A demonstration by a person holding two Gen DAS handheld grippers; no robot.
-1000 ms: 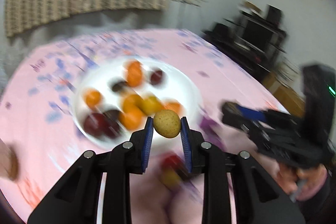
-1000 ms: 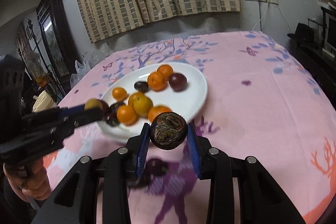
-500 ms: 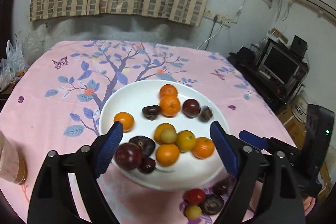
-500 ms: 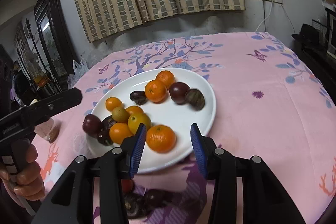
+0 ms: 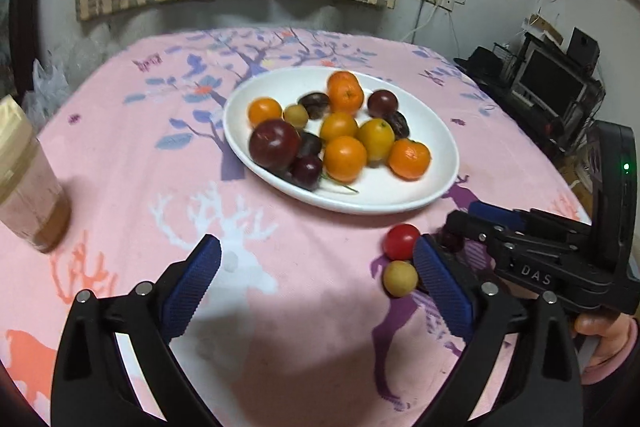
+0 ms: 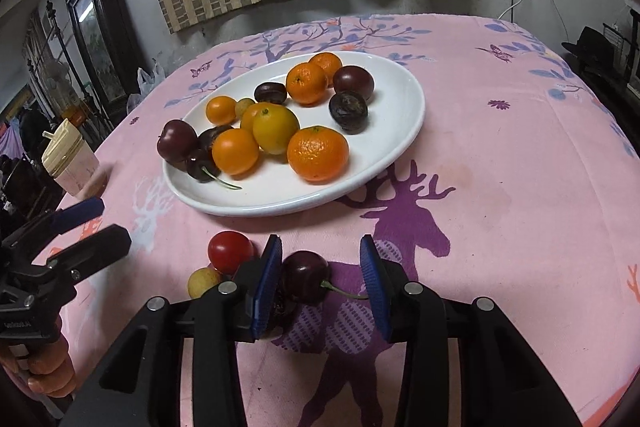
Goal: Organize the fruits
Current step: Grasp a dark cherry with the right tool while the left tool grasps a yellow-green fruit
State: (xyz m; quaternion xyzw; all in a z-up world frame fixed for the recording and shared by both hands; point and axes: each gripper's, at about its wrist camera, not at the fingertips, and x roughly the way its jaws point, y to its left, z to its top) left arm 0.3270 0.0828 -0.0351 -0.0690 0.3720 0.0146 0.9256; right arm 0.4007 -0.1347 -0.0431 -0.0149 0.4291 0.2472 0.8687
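- The left gripper (image 5: 316, 283) was held with jaws spread wide, holding nothing, above the pink tablecloth (image 5: 132, 155) near the table's front edge.
- The right gripper (image 6: 320, 279) had its jaws open around a dark cherry (image 6: 304, 277); the left pad touched the cherry and the right pad stood apart from it.
- A cherry tomato (image 6: 228, 251) and a small yellow fruit (image 6: 204, 281) lay just beside the cherry, off the plate.
- The white plate (image 6: 404, 99) sat mid-table, carrying oranges, plums and cherries.
- A lidded cup (image 6: 70, 163) stood near the left table edge.
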